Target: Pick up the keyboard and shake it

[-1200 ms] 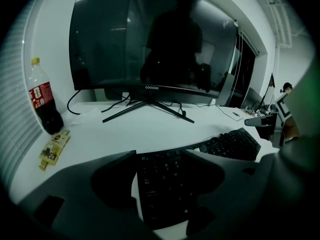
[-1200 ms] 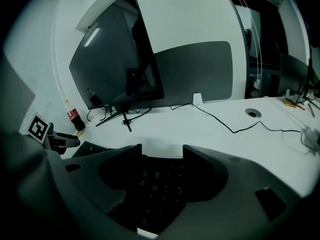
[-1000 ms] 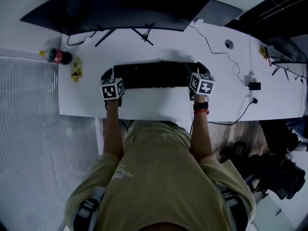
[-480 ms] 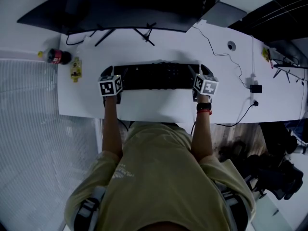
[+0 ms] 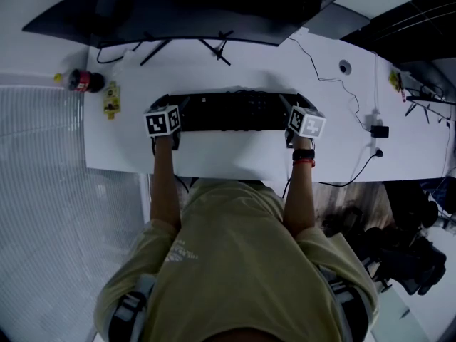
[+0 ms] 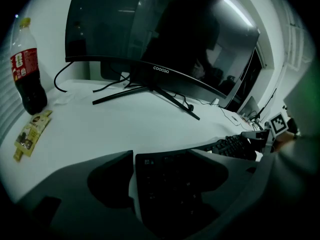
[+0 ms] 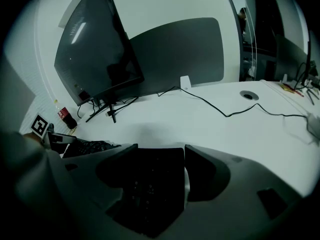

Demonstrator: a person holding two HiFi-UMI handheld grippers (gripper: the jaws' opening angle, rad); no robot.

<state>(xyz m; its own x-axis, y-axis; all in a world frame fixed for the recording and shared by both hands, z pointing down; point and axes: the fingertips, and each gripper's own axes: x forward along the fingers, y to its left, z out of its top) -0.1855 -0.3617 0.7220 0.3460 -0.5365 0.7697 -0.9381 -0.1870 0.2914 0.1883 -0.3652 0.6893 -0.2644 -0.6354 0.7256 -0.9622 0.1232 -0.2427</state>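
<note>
Head view. The black keyboard lies flat on the white desk, centre frame, just below the monitor. You have placed the left gripper at its left end and the right gripper at its right end. This is a sensible bracket for a long, stiff object that would tip if lifted from one side. Your forearms run up from the lower frame, nearly parallel and about the keyboard's length apart, with both wrists level over the desk's near edge.

Left gripper view. Both jaws are spread wide, with the keyboard's end standing between them at lower centre. A pale strip of desk shows between the left jaw and the key bed, so I judge that nothing is pinched yet. A cola bottle and a snack packet sit well apart at the left edge, clear of any lift.

Right gripper view. This view mirrors the other one. The jaws stand wide apart around the other end of the keyboard, and a sliver of desk shows beside the right jaw. A thin cable trails across the desk at upper right. I cannot tell whether it belongs to the keyboard. The pickup appears not yet begun, and both jaws would need to close first.
</note>
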